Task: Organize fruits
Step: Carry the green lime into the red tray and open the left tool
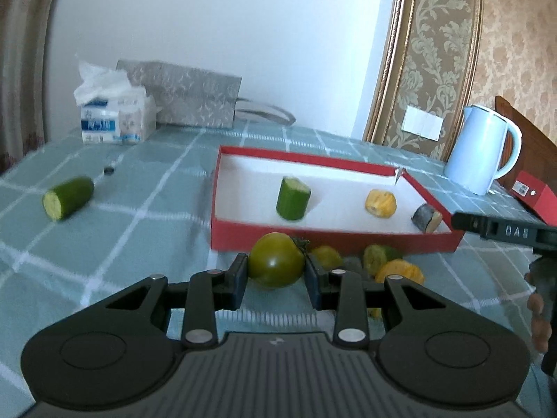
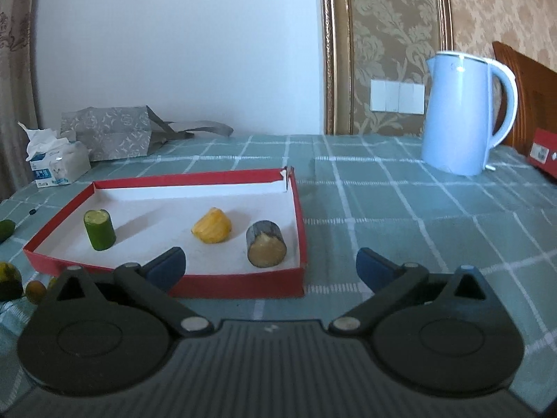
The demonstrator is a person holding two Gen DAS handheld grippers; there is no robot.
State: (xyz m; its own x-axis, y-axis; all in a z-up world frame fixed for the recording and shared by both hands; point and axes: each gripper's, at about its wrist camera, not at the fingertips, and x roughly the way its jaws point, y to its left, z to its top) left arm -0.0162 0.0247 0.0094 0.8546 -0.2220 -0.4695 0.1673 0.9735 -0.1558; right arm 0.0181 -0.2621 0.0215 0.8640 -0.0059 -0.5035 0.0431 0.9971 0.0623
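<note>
My left gripper (image 1: 276,271) points fwd and somewhat down over the green checked tablecloth (image 1: 132,230), jaws clamped on a round green tomato (image 1: 276,263) w/ a dry stem; both dark pads press its sides. It sits just in front of the near wall of the shallow red cardboard box w/ white lining (image 1: 334,238). Whether the tomato rests on the cloth or is lifted, can't tell.

My right gripper (image 2: 269,266) is also angled down a bit, jaws spread wide apart w/ nothing between them. Its left blue pad (image 2: 167,266) overlaps the box's near wall in the right wrist view; the right pad is over bare cloth beside the box corner. In the left wrist view that gripper's black finger comes in from the right edge near the box's right corner, w/ part of my hand (image 1: 539,313) below it.

In the box: an upright green cucumber chunk (image 2: 99,230) at left, a yellow corn piece (image 2: 212,230) in the middle, a dark-skinned cylinder w/ pale cut face (image 2: 266,248) on its side at right, all apart from each other.

Outside: another cucumber chunk (image 1: 68,198) lying well left of the box, plus small yellow and green pieces (image 1: 386,261) bunched against the front wall, just right of the tomato.

Farther back: pale blue kettle (image 2: 464,115), tissue pack (image 1: 115,115), grey patterned bag (image 1: 195,99).
</note>
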